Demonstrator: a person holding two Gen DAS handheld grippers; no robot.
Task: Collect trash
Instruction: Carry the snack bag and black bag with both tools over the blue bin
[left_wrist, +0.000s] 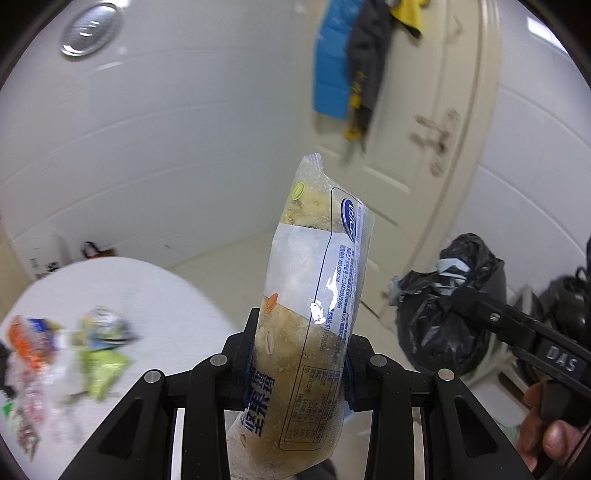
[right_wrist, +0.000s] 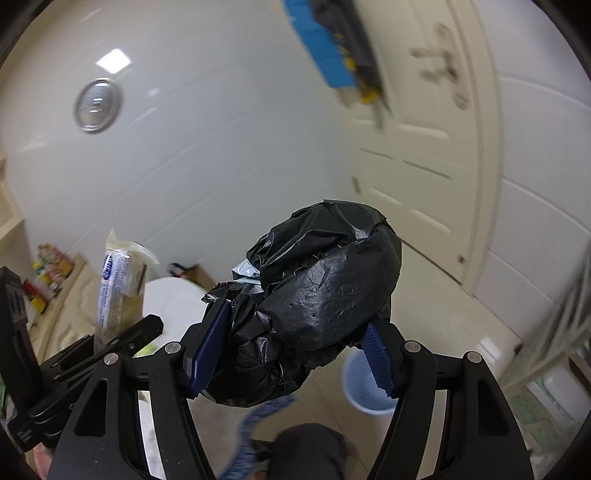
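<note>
My left gripper (left_wrist: 299, 363) is shut on a clear snack wrapper (left_wrist: 317, 273) with blue print and crumbly food inside; the wrapper stands upright between the pads. My right gripper (right_wrist: 295, 350) is shut on a crumpled black plastic bag (right_wrist: 325, 288), whose bulk bulges above the blue pads. The black bag (left_wrist: 447, 306) also shows at the right of the left wrist view, level with the wrapper and apart from it. The snack wrapper (right_wrist: 118, 284) appears at the left of the right wrist view. Both grippers are held up in the air.
A white round table (left_wrist: 155, 295) at lower left carries several loose wrappers (left_wrist: 96, 343). A light blue bin (right_wrist: 364, 384) stands on the tiled floor below the right gripper. A cream door (right_wrist: 424, 166) with hanging clothes (left_wrist: 347, 66) is behind. A hand (left_wrist: 546, 428) grips the right tool.
</note>
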